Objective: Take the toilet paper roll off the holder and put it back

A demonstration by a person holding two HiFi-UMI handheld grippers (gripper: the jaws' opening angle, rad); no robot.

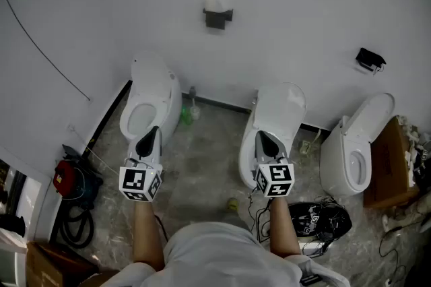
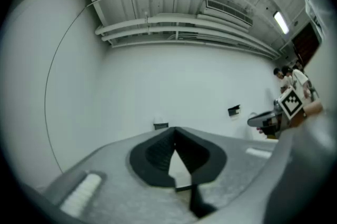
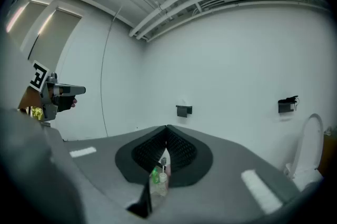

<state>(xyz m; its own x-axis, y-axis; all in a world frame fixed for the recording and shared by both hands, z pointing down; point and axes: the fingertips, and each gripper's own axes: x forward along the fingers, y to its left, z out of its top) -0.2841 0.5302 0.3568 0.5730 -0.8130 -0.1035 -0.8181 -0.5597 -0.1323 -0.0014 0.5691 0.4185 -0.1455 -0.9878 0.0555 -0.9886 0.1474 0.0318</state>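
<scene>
Both grippers were held out level and side by side, well short of the wall, probably because the reach for the roll had not begun. The left gripper [image 2: 175, 132] had its fingers pressed together on nothing. The right gripper [image 3: 166, 129] likewise had its fingers closed and empty.

The toilet paper roll [image 1: 215, 5] sat on its holder [image 1: 218, 18] on the wall, far ahead of both pairs of fingertips. Only the head view showed the white roll clearly. The gripper views gave the holder as a small dark bracket roughly in line with the fingertips. Of those two views, only the right one caught bottles [image 3: 158, 178] through the gap below its fingers.
</scene>
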